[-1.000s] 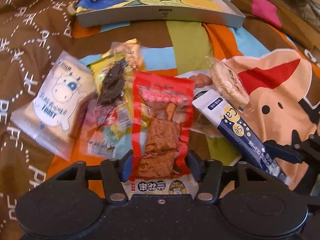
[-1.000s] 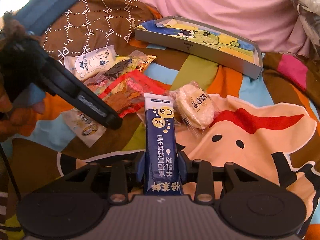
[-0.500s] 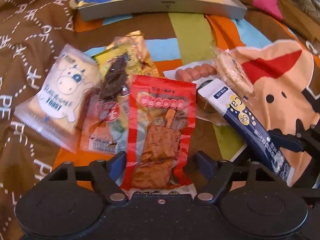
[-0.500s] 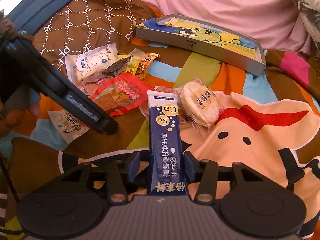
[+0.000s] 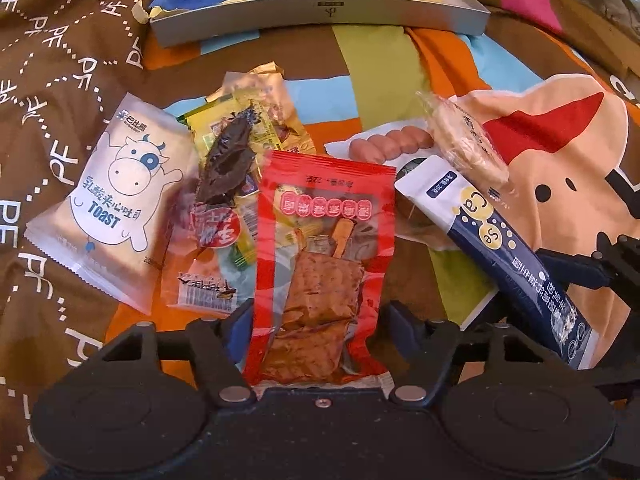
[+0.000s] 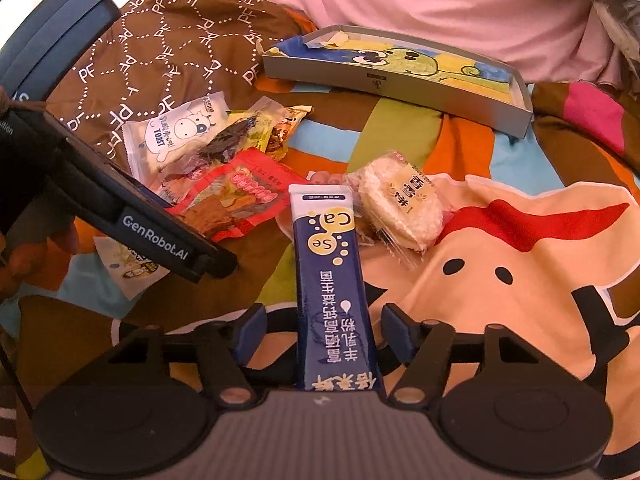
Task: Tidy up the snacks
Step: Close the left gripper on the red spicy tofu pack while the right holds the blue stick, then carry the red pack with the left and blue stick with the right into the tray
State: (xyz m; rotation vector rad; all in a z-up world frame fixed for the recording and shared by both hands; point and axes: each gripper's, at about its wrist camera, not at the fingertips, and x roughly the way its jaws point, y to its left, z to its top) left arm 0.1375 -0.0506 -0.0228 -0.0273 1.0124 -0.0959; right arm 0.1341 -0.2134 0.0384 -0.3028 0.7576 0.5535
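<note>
Brown patterned quilt (image 5: pixel 60 60) at your left, toast packet (image 5: pixel 108 200) on it, red snack pouch (image 5: pixel 320 248) between your released left gripper (image 5: pixel 316 316), grey tray (image 5: pixel 320 12) beyond, blue sachet (image 6: pixel 332 280) between your unclenched right gripper (image 6: pixel 320 320), pink bedding (image 6: pixel 400 0) behind.
</note>
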